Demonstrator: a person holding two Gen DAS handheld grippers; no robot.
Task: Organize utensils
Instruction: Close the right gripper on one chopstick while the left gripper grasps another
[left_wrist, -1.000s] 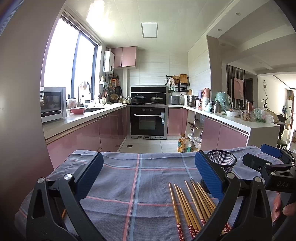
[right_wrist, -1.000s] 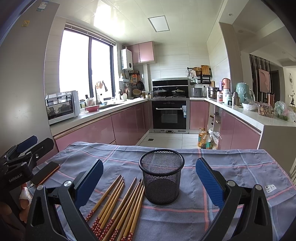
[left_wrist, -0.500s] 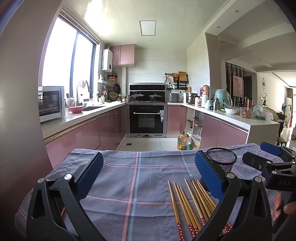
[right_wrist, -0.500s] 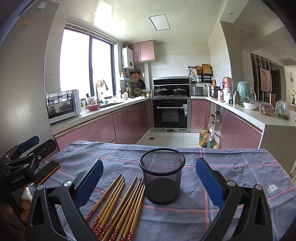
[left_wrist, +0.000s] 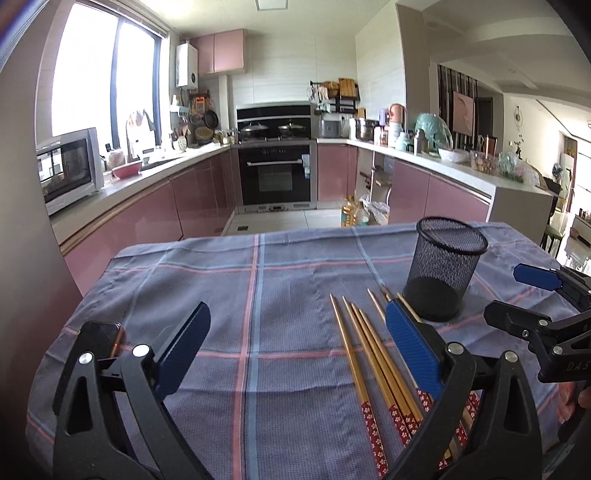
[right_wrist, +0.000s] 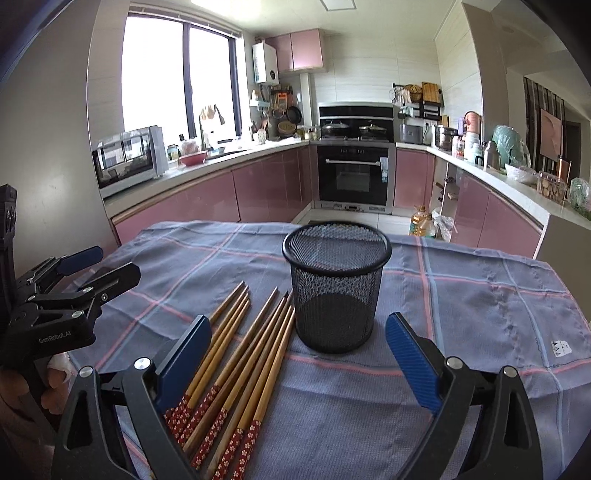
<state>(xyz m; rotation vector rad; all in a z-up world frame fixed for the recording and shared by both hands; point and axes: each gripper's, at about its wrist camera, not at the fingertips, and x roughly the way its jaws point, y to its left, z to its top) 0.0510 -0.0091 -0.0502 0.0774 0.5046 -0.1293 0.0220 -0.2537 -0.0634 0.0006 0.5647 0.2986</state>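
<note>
Checked tablecloth (right_wrist: 461, 295) is spread under red-ended chopsticks (right_wrist: 243, 354) beside a mesh cup (right_wrist: 334, 291); "GenRobot.AI" is read on the left gripper (right_wrist: 99, 266) (both grippers' jaws closing on nothing, right gripper (right_wrist: 299, 354)).

A U-shaped kitchen lies beyond the table: pink-fronted cabinets (right_wrist: 207, 199) run along both sides under a pale countertop (left_wrist: 443, 168). A built-in black oven (right_wrist: 352, 177) sits in the far wall, with two pots on the hob above it. A tall window (right_wrist: 177, 77) on the left lets in bright daylight (the glass is blown out white). A microwave (left_wrist: 68, 168) stands on the left counter. The floor has pale tiles (left_wrist: 284, 221).
</note>
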